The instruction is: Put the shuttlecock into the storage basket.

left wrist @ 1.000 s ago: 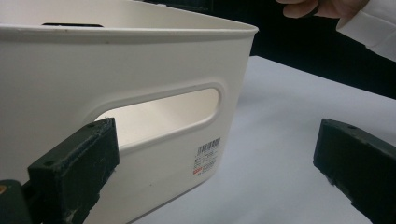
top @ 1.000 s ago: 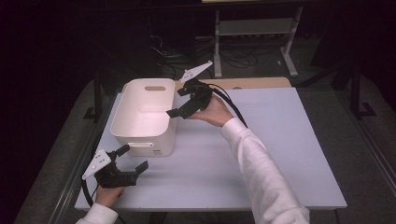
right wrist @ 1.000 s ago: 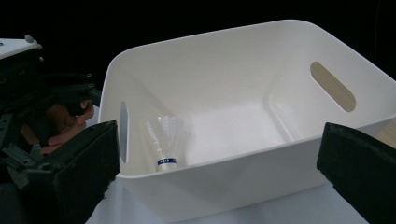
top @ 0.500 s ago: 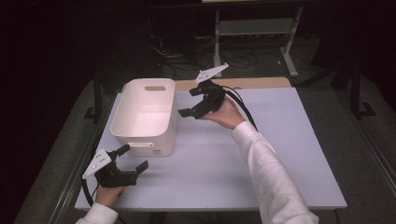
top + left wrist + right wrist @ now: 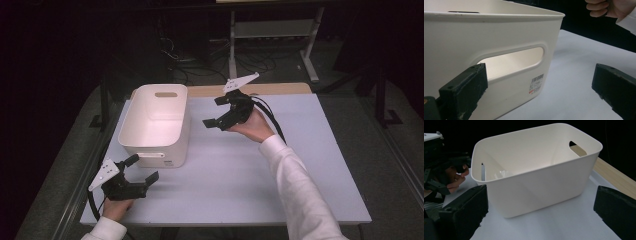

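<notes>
Your bin (image 5: 156, 125) stands upright at the table's (image 5: 260, 185) left side. Your left gripper (image 5: 139, 170) sits just before its near end wall, jaws wide apart, holding nothing. Your right gripper (image 5: 218, 111) hovers beside the bin's right, jaws spread and empty.

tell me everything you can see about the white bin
The white bin is a smooth, plastic-looking rectangular tub with rounded corners and a slot handle cut in each short end. A small barcode label sits under the near handle. It stands upright and empty on the table's left side, and neither gripper touches it.
</notes>
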A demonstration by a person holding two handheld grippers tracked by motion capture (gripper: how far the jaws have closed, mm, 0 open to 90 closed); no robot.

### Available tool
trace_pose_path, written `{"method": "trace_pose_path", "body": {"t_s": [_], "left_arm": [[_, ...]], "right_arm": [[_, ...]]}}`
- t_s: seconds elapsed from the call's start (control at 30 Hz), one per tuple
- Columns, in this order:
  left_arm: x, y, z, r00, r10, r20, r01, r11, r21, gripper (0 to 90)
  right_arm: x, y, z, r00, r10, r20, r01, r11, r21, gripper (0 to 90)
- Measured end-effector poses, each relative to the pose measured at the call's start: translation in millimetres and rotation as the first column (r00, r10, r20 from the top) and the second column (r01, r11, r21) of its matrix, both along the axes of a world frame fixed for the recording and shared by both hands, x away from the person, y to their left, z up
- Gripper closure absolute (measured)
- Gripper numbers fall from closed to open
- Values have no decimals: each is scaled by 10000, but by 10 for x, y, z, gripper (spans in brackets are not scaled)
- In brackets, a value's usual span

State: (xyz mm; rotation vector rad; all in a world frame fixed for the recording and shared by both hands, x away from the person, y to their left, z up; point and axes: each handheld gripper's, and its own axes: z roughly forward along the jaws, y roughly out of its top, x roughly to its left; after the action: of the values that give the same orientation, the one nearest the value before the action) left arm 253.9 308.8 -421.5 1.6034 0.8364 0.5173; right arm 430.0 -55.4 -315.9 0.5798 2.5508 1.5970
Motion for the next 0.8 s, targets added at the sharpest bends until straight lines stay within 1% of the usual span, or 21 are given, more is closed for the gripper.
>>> {"method": "trace_pose_path", "body": {"t_s": [0.07, 0.2, 0.27, 0.37, 0.57, 0.6, 0.67, 0.8], "left_arm": [[2, -8, -2, 10000, 6, 19, -6, 10000, -83, 0], [2, -12, -4, 10000, -2, 8, 2, 10000, -61, 0], [-3, -9, 1, 10000, 1, -68, -1, 10000, 37, 0], [-1, -13, -2, 10000, 9, -23, -9, 10000, -4, 0], [-1, -11, 0, 10000, 1, 4, -1, 10000, 20, 0], [-2, -14, 0, 10000, 1, -7, -1, 10000, 7, 0], [-4, -15, 2, 10000, -1, -16, 1, 10000, 39, 0], [-5, -19, 4, 10000, -41, -19, 41, 9999, 118, 0]], "right_arm": [[-3, -22, -9, 10000, -39, -19, 39, 10000, -37, 0], [-20, -105, -61, 9998, -191, -12, 191, 9997, -119, 0], [-33, -138, -75, 9997, -246, -24, 246, 9996, -124, 0], [-41, -191, -98, 9995, -313, 75, 313, 9995, -94, 0], [-63, -257, -136, 9988, -486, 99, 487, 9988, -62, 0], [-72, -276, -150, 9987, -503, 82, 503, 9987, -17, 0], [-104, -313, -189, 9985, -555, -1, 555, 9984, -128, 0], [-135, -353, -225, 9982, -604, -55, 603, 9981, -125, 0]]}}
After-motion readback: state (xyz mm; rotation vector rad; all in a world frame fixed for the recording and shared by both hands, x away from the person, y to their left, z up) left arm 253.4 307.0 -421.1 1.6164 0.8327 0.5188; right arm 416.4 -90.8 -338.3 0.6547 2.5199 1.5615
